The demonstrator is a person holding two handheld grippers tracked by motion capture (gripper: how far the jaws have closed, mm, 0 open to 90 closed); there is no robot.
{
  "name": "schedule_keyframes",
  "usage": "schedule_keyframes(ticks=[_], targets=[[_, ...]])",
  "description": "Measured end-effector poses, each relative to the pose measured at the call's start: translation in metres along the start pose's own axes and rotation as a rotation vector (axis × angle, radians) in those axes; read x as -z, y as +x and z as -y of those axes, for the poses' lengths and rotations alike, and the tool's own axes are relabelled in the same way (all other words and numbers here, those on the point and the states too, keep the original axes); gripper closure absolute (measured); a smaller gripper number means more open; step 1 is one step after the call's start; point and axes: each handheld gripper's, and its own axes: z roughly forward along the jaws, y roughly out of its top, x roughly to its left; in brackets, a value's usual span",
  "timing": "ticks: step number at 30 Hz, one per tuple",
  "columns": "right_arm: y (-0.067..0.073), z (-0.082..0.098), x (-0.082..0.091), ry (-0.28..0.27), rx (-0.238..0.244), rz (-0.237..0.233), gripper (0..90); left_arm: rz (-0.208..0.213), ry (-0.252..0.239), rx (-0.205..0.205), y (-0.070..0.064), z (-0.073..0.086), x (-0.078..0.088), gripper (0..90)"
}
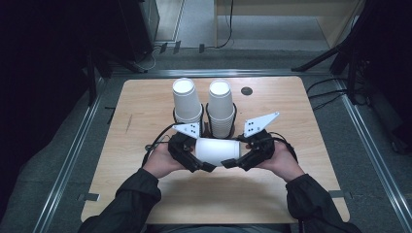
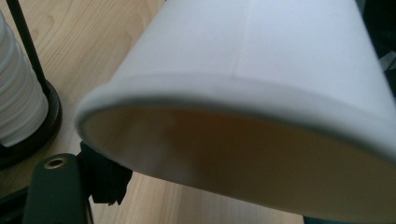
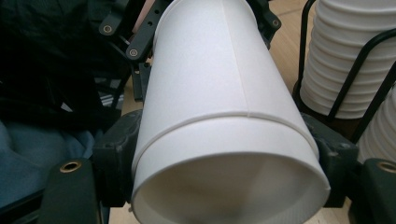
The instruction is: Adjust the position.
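A white paper cup lies on its side above the table's middle, held between both grippers. My left gripper flanks its left end and my right gripper its right end. In the right gripper view the cup has its open mouth toward the camera, and the black pads press on both sides near the rim. A thin ridge rings the cup there; whether a second cup is nested I cannot tell. The left gripper's jaws hug its far end. In the left gripper view the cup looms close, one pad against its edge.
Two stacks of white paper cups stand upside down in black wire holders just behind the grippers, also close by as stacks. A small dark disc sits at the back right of the wooden table.
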Motion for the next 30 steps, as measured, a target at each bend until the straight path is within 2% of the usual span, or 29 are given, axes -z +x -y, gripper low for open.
schedule_keyframes(ticks=[3,6,8,9,10,11,12,13,15,16,18,19,20,21,22,23,24,25,28,29,30], targets=[[0.0,0.0,0.002,-0.004,-0.002,-0.003,25.2,0.002,0.008,0.003,0.0,0.0,0.0,18.5],[0.0,0.001,0.002,0.021,-0.003,0.02,19.2,-0.021,0.027,0.012,0.002,0.001,0.002,19.1],[0.0,0.001,0.002,0.026,-0.007,0.026,18.2,-0.016,0.035,0.019,0.003,0.002,0.003,19.2],[0.0,0.002,0.003,0.031,-0.003,0.038,17.6,-0.03,0.039,0.02,0.003,0.002,0.005,19.2],[0.0,0.002,0.004,0.048,-0.004,0.048,15.7,0.009,0.055,0.042,0.006,0.003,0.008,19.2],[0.0,0.002,0.004,0.048,-0.004,0.048,15.7,0.009,0.055,0.042,0.006,0.003,0.008,19.2],[0.0,0.004,0.005,0.069,0.0,0.065,14.9,-0.02,0.069,0.052,0.007,0.005,0.011,19.2],[0.0,0.004,0.005,0.069,0.0,0.065,14.9,-0.02,0.069,0.052,0.007,0.005,0.011,19.2],[0.001,0.007,0.006,0.102,-0.004,0.082,14.8,-0.056,0.094,0.043,0.008,0.006,0.014,19.2],[0.0,0.008,0.005,0.109,-0.002,0.087,14.8,-0.056,0.094,0.043,0.008,0.006,0.014,19.2],[0.0,0.01,0.004,0.127,-0.002,0.094,14.8,-0.098,0.127,0.03,0.009,0.007,0.015,19.2],[0.0,0.01,0.004,0.127,-0.002,0.094,14.8,-0.098,0.127,0.03,0.009,0.007,0.015,19.1],[0.0,0.011,0.003,0.135,-0.001,0.099,14.8,-0.117,0.142,0.021,0.008,0.007,0.014,19.1],[0.0,0.012,0.002,0.147,0.001,0.105,14.9,-0.113,0.157,0.028,0.009,0.007,0.013,19.1],[0.0,0.013,0.0,0.164,0.006,0.114,14.9,-0.126,0.191,0.029,0.009,0.007,0.011,19.1],[0.0,0.013,0.0,0.164,0.006,0.114,14.9,-0.126,0.191,0.029,0.009,0.007,0.011,19.2],[-0.001,0.015,-0.002,0.179,0.015,0.125,15.1,-0.131,0.222,0.026,0.01,0.007,0.01,19.1],[-0.001,0.015,-0.002,0.179,0.015,0.125,15.1,-0.143,0.23,0.025,0.01,0.007,0.009,19.1],[-0.002,0.016,-0.005,0.193,0.017,0.134,15.4,-0.166,0.262,0.009,0.009,0.008,0.005,19.1],[-0.003,0.017,-0.006,0.205,0.017,0.141,15.5,-0.181,0.286,-0.007,0.009,0.008,0.003,19.1],[-0.003,0.017,-0.006,0.205,0.017,0.141,15.5,-0.181,0.286,-0.007,0.009,0.008,0.003,19.1]])
